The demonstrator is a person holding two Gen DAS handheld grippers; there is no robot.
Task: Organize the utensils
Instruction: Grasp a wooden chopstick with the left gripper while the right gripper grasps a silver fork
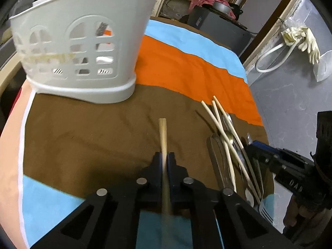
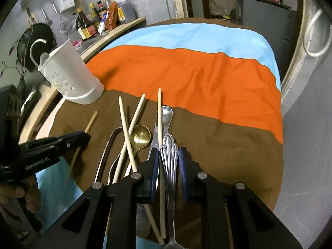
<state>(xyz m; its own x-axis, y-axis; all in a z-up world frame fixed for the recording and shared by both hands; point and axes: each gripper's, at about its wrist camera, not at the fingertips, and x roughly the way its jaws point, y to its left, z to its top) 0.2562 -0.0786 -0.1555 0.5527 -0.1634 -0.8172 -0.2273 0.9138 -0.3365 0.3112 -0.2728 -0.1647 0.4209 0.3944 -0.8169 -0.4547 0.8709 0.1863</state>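
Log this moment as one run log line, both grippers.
left gripper: shut on chopstick | right gripper: around silver handle, grip unclear | caddy: upright

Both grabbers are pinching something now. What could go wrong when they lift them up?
1. The right gripper holds the silver utensil handle with a chopstick right beside it, so that chopstick might get dragged or lifted too.
2. The left gripper pinches its wooden stick by a thin edge; it could swivel or slip out.
3. The white basket stands off to one side, so a loose grip may drop things on the cloth.
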